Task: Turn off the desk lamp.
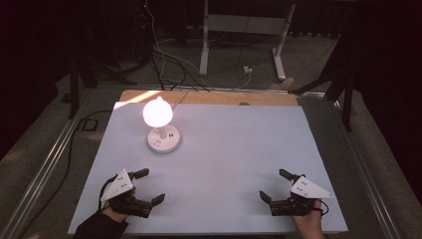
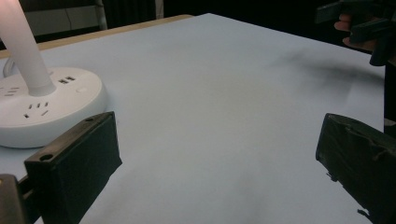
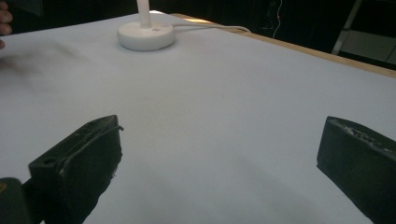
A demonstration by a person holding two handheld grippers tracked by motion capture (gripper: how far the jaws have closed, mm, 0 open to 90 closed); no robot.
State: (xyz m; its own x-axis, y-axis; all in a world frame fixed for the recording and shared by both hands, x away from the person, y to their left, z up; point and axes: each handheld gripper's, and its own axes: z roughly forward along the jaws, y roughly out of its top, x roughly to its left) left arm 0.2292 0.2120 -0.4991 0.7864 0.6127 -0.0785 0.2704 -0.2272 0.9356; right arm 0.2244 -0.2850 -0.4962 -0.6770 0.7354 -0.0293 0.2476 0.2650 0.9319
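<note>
Room around table (image 1: 224, 149) dark, hard to see. Lit lamp (image 1: 158, 113) on round white base (image 1: 163, 141) near far left corner. Left gripper (image 1: 149, 186) and right gripper (image 1: 272, 185) near front edge, jaws wide apart, holding nothing.

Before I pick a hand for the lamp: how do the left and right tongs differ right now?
The left tongs sit at the table's near left, close to the lit lamp; the right tongs sit at the near right, much farther from it. The left tongs point rightward, the right tongs leftward, toward each other. Both are open and hold nothing.
</note>
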